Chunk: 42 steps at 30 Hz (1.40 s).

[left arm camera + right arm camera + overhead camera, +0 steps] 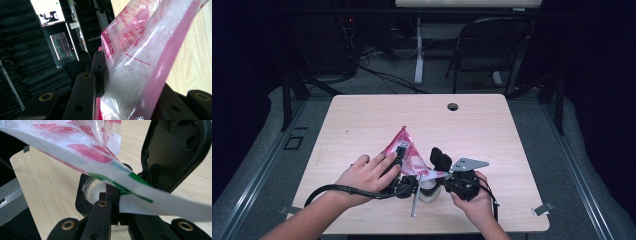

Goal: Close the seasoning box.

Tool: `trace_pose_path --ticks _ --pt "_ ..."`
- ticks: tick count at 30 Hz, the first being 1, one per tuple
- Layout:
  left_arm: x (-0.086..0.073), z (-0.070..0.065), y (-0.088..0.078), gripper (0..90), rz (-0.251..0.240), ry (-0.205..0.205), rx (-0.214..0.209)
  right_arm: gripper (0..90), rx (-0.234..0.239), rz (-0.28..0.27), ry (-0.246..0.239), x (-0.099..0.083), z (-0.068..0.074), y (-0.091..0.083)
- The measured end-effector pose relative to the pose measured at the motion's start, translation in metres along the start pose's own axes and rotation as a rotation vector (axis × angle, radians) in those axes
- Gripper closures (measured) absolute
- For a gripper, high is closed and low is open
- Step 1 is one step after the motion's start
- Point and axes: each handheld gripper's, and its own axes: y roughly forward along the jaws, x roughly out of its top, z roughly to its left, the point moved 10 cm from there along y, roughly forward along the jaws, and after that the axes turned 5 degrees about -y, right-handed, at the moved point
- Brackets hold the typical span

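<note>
A pink-and-white plastic bag holding white powder hangs tilted above the wooden table. My left gripper is shut on the bag's body; in the left gripper view a black pad presses into the powder-filled bag. My right gripper is shut on the bag's lower white edge, pinching the green-striped strip at its jaws' tips. Under that edge stands a clear jar with white contents, also seen in the high view, set in a black holder.
A black plastic piece rises just behind the jar, close to the right gripper. The table has a cable hole near its far edge. A folding chair and a white table leg stand beyond the table.
</note>
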Motion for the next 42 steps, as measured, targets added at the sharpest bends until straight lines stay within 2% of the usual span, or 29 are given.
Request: trace_pose_path --ticks 16,23,28,30,33,36,37,38,39,40,42 --pt "-0.001 0.001 0.000 73.1 0.006 0.002 0.000 90.0 0.000 -0.002 -0.001 0.000 0.000 0.000" --pt "-0.002 0.000 0.001 73.2 -0.003 -0.032 -0.015 90.0 -0.001 -0.004 -0.002 0.001 0.000 -0.001" --pt "-0.004 -0.002 0.001 73.3 0.005 -0.036 -0.018 90.0 -0.001 -0.005 -0.002 0.001 0.000 -0.001" --pt "-0.004 -0.003 0.003 73.3 -0.003 -0.059 -0.023 90.0 0.001 -0.008 -0.001 0.001 0.000 -0.001" --pt "-0.007 -0.004 0.003 73.3 0.003 -0.069 -0.020 90.0 -0.002 -0.013 0.002 0.002 0.001 0.000" --pt "-0.010 -0.004 0.004 73.3 0.002 -0.116 -0.027 90.0 0.004 -0.019 0.002 0.002 0.001 -0.001" --pt "-0.010 -0.004 0.004 73.3 0.002 -0.116 -0.027 90.0 0.004 -0.019 0.002 0.002 0.001 -0.001" --pt "-0.012 -0.006 0.005 73.3 0.002 -0.148 -0.031 90.0 0.005 -0.023 -0.002 0.003 0.002 -0.001" --pt "-0.012 -0.006 0.005 73.3 0.002 -0.148 -0.031 90.0 0.004 -0.024 -0.004 0.004 0.002 -0.001" --pt "-0.014 -0.007 0.006 73.3 0.003 -0.172 -0.035 90.0 0.002 -0.031 0.000 0.004 0.002 -0.001" --pt "-0.016 -0.009 0.006 73.3 -0.002 -0.188 -0.034 90.0 0.006 -0.027 -0.006 0.004 0.002 -0.001"
